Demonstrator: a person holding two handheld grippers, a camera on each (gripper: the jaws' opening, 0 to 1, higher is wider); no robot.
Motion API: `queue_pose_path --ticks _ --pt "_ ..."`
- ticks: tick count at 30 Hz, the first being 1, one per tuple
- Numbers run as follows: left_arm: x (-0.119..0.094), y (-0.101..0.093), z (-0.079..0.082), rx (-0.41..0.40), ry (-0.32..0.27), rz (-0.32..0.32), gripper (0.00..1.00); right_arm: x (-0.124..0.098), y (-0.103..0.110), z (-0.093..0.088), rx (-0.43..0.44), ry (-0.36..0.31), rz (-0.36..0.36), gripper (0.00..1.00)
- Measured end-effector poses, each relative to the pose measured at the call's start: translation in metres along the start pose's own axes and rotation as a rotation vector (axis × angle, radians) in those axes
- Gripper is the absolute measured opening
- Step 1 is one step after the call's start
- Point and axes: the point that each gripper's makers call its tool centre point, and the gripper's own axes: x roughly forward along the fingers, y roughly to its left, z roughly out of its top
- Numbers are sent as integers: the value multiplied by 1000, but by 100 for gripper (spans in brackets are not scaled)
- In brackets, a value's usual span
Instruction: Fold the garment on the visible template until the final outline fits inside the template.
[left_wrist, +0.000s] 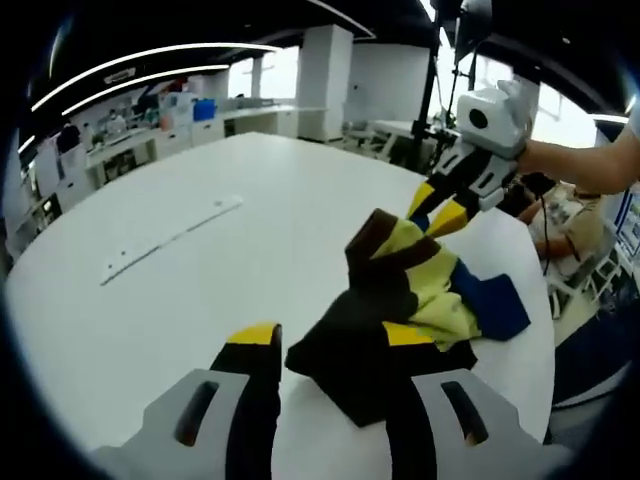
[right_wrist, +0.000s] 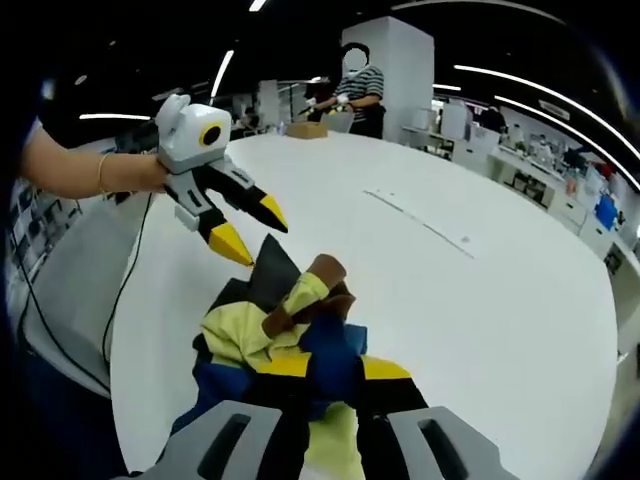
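Left claw (left_wrist: 330, 345) stood open, its jaws either side of the near dark edge of the garment (left_wrist: 400, 310). Right claw (right_wrist: 325, 375) was clamped on the garment's yellow and blue folds. Garment lay bunched on the white table (left_wrist: 200, 290), a pale strip (left_wrist: 170, 240) far left.

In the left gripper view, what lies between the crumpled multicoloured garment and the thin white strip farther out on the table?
Bare white tabletop, in the left gripper view: nothing lies between the crumpled yellow, blue, brown and black garment and the thin white strip.
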Motion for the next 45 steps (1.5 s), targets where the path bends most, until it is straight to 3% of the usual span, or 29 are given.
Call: queue_pose_path --ticks 4,10,18,22,25,33,39,45 --pt "5 -2 -7 14 33 -19 25 -1 -2 -1 11 9 -7 8" --pt "4 1 -11 -29 27 -7 13 -4 -4 -9 -1 51 -34 0" --pt "-4 -3 -13 -32 10 8 1 -7 -3 -7 -16 55 -53 0" --pt "-14 -4 -5 -58 -37 33 1 -13 -1 -2 -22 37 -59 0" --pt "-26 -3 6 -103 -104 52 0 -20 -4 3 -39 18 -83 0" --pt "-58 7 18 -131 -174 137 0 -33 -15 12 -40 -14 -142 0" --pt "-80 20 35 -144 -237 217 0 -40 -34 21 17 -59 -214 0" --pt "-83 33 46 -155 -267 253 0 -42 -56 31 105 -112 -269 0"
